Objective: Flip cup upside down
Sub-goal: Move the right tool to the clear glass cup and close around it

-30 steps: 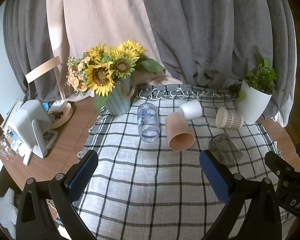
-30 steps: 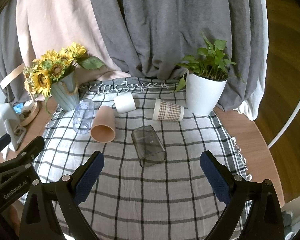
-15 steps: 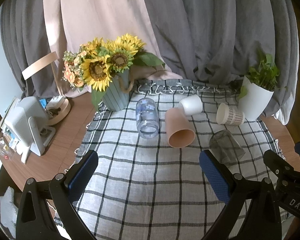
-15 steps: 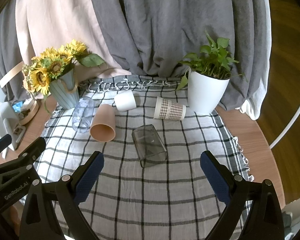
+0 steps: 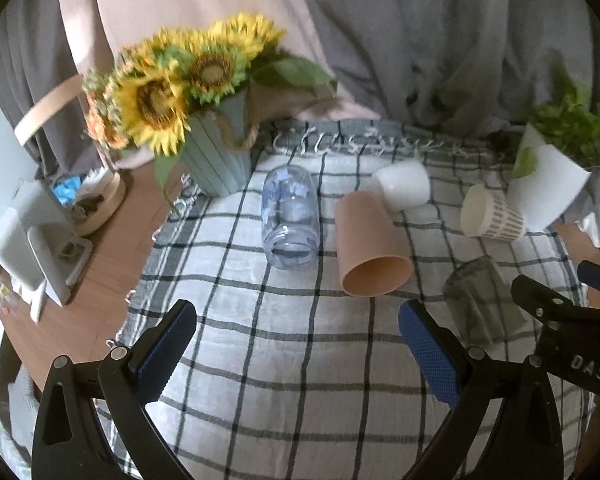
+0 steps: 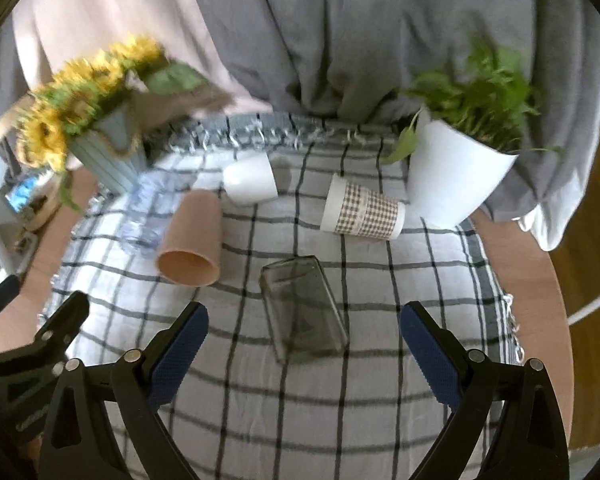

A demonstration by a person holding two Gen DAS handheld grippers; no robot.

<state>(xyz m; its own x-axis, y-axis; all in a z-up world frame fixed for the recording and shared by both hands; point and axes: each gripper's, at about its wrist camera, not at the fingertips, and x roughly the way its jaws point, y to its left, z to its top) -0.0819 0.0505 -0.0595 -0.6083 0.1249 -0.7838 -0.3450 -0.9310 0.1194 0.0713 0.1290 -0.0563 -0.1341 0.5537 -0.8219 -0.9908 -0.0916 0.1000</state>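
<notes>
Several cups lie on their sides on a checked cloth [image 5: 300, 360]. A clear bluish jar [image 5: 289, 216], a tan cup [image 5: 370, 252], a white cup [image 5: 404, 184], a checked paper cup [image 5: 492, 218] and a smoky glass [image 5: 480, 300] show in the left wrist view. My left gripper [image 5: 296, 344] is open and empty, in front of the jar and tan cup. My right gripper [image 6: 302, 348] is open and empty, with the smoky glass [image 6: 304, 308] between its fingers' line. The tan cup [image 6: 192, 240], white cup [image 6: 252, 180] and paper cup [image 6: 362, 212] lie beyond.
A sunflower vase [image 5: 216, 160] stands at the back left of the cloth. A white plant pot [image 6: 456, 176] stands at the back right. A white device [image 5: 32, 248] sits on the wooden table [image 5: 100, 288] to the left. Curtains hang behind.
Both grippers have moved forward and lower toward the cups, which look larger now. The smoky glass is now nearer the right gripper's fingers. No cup has moved.
</notes>
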